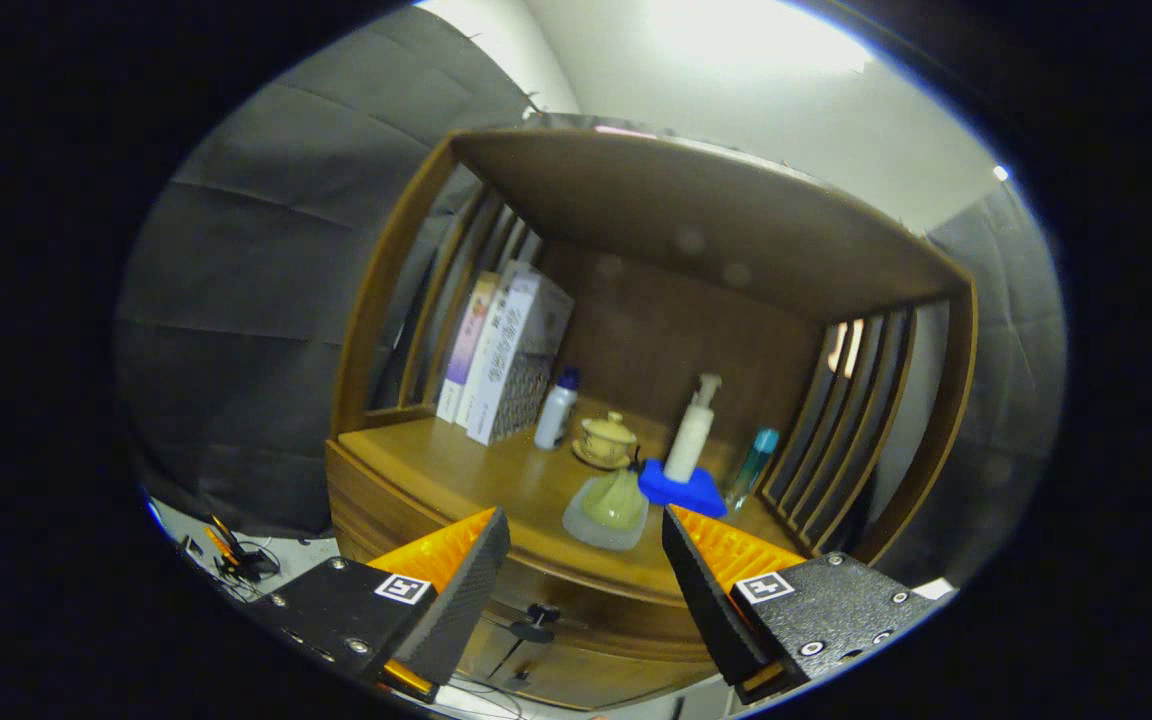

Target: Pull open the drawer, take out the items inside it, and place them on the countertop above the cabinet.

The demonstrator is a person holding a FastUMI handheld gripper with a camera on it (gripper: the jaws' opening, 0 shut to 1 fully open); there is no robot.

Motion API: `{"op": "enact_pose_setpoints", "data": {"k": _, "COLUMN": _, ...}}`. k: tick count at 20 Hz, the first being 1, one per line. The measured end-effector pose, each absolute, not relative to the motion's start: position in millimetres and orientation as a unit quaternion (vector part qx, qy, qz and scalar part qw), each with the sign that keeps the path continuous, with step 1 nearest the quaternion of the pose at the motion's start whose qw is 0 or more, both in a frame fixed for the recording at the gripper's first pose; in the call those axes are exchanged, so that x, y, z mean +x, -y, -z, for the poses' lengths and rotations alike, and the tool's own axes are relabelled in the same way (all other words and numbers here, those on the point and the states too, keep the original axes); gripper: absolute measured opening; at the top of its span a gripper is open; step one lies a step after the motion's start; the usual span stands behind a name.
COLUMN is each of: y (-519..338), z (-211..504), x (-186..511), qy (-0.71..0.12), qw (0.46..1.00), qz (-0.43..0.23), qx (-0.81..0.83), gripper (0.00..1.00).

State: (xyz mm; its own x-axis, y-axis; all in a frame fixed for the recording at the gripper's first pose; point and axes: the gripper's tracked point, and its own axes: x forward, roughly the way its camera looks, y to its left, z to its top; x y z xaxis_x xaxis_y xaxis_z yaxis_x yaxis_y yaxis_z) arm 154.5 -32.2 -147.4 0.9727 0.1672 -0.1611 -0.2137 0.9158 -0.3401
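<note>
The gripper point(586, 560) is hovering in front of the wooden cabinet point(406, 500), fingers spread apart and holding nothing. Through the gap between the fingers, the drawer front point(576, 625) is showing below the countertop point(456, 460), with a dark knob point(539, 612) on it. The drawer appears closed, so its contents cannot be seen.

The countertop is already carrying several things: upright boxes point(506, 360) at the back left corner, a white bottle with a blue cap point(556, 408) beside them, a lidded cup on a saucer point(606, 438) near the middle, a pump bottle point(691, 432) standing on a blue block point(684, 490), a teal bottle point(754, 465) toward the right edge, and a pale green piece on a clear dish point(611, 505) at the front edge.

Judged step: approaching the drawer, the opening step not yet done. The next move calls for lowering the fingers to the knob, centring it between them, closing, then pulling straight outward. Free space for placed items is lying along the left front of the countertop.
</note>
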Motion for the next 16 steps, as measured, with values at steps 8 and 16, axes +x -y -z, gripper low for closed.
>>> {"op": "enact_pose_setpoints", "data": {"k": 8, "y": 73.7, "z": 61.1, "x": 119.8, "qy": -0.013, "qw": 0.977, "qz": -0.002, "qx": -0.213, "gripper": 0.95}}
{"op": "enact_pose_setpoints", "data": {"k": 16, "y": 100.2, "z": 30.1, "x": 84.4, "qy": 0.003, "qw": 0.992, "qz": 0.027, "qx": -0.124, "gripper": 0.95}}
